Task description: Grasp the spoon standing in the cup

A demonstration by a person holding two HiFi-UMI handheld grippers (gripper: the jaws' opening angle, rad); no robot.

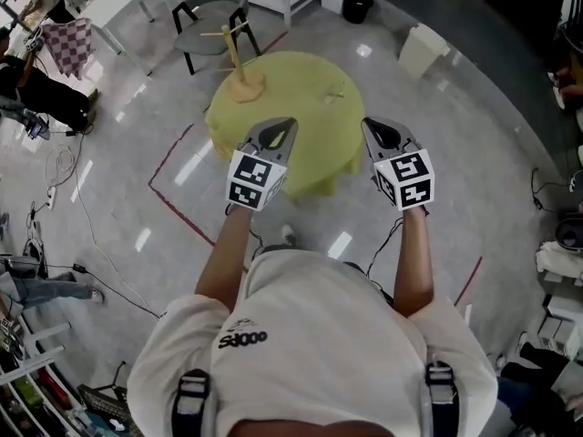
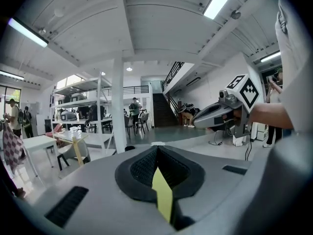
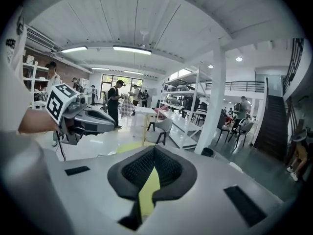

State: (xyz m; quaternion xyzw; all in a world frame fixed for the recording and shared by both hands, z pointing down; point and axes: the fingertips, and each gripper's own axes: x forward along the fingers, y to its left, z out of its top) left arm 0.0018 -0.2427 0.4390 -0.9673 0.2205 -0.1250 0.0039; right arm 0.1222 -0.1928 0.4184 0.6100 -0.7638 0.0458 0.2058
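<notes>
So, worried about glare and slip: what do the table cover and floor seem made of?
Table cover: probably cloth, matte yellow-green; it hangs over the edge in soft folds. Floor: probably polished tile or stone, pale grey and glossy; it shows bright reflected patches.

Open yellow tabletop [image 1: 291, 130] runs from near edge to the cup [image 1: 246, 87] with upright spoon [image 1: 233, 55] at far left. Small unclear item [image 1: 332, 94] sits far right, well apart from it. Grey chair [image 1: 211, 12] stands close behind the cup's side.
</notes>
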